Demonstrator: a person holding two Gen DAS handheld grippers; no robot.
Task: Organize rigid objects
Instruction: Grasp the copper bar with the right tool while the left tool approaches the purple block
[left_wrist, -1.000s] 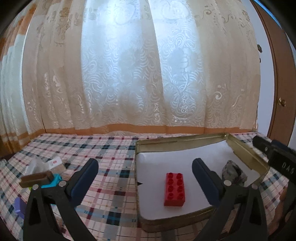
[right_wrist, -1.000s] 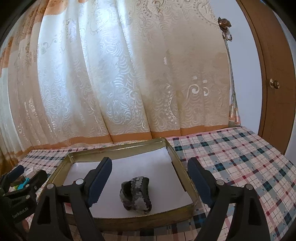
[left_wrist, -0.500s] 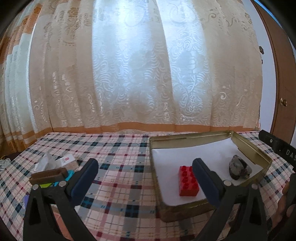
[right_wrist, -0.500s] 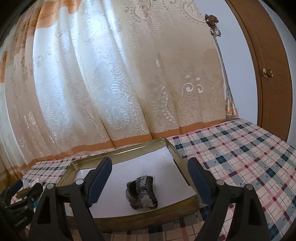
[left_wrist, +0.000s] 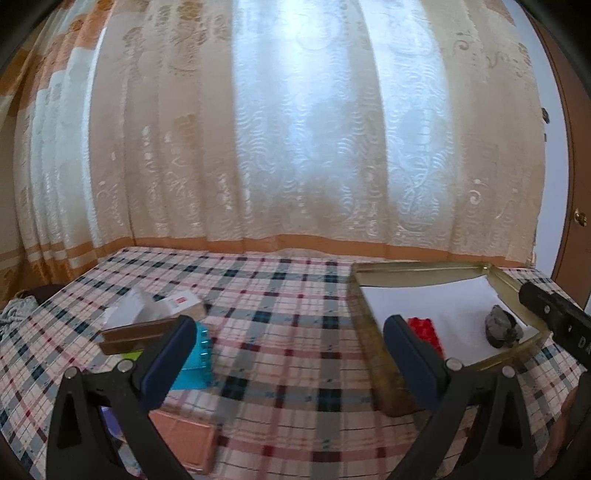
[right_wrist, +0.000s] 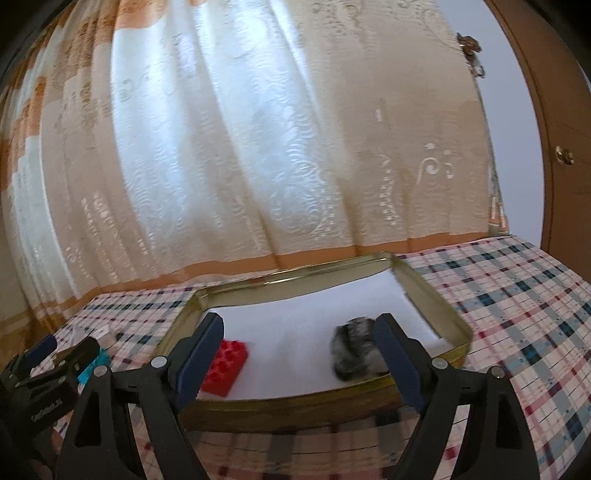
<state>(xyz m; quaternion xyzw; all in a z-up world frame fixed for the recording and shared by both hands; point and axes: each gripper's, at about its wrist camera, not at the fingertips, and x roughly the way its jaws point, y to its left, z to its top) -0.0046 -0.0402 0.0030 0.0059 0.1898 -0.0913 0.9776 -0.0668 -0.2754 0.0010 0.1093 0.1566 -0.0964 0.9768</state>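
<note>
Brick (right_wrist: 224, 363) (red) lies just beyond right claw (right_wrist: 297, 363).

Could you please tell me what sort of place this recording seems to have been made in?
Most likely a room in a home: a table under a plaid tablecloth stands against a long lace curtain, with a wooden door and its brass knob at the right.

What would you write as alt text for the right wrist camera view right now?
The open right gripper hovers empty in front of a shallow gold tin lined with white paper, holding a red building brick and a blurred grey rock-like object. The tin sits on a plaid tablecloth before a lace curtain.
</note>
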